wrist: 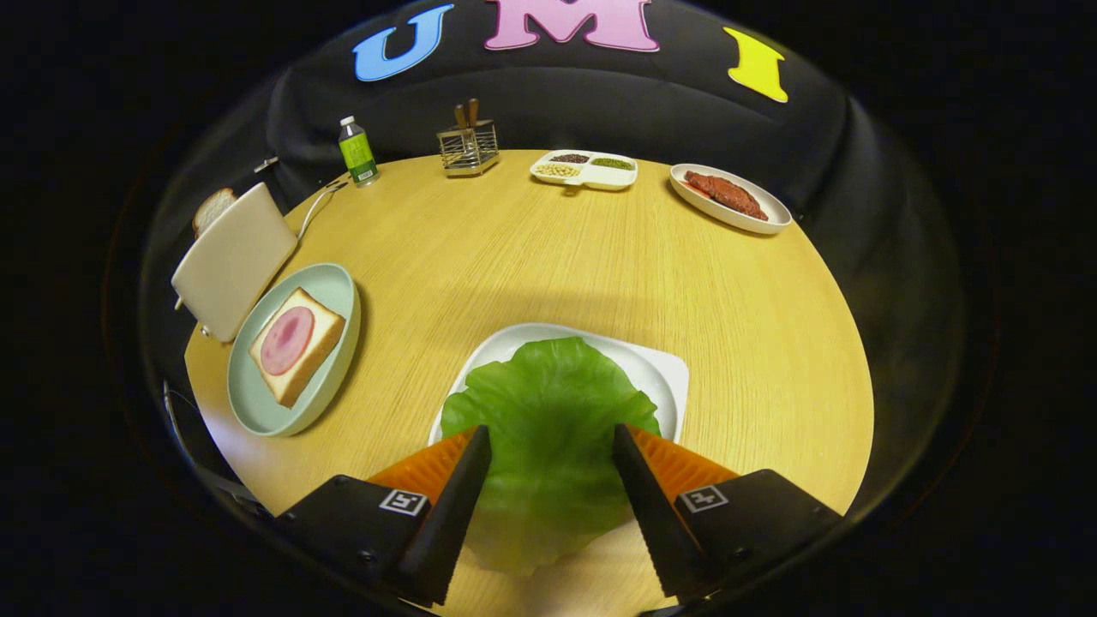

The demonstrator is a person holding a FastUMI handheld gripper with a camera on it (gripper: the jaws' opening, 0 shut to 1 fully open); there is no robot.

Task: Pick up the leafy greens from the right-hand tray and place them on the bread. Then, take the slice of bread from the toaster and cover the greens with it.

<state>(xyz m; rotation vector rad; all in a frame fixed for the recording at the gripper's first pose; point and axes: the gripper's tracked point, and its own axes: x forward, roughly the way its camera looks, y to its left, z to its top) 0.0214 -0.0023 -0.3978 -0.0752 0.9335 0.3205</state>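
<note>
Bottle (357,152), utensil rack (468,146), divided dish (584,170), meat plate (730,199).

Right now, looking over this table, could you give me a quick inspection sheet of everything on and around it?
Surface: round wooden table, looks clean.
Job's things: lettuce leaf lying on a white tray; bread with a ham slice on a pale green plate; toaster with a bread slice sticking out.
Clutter: green bottle, knife rack, divided dish of beans, plate of meat, all at the far edge.
Grippers: gripper jaws open, straddling the lettuce leaf, not pressing it.
Cables: white cord running from the toaster toward the bottle.
Surroundings: black cloth wall.
</note>
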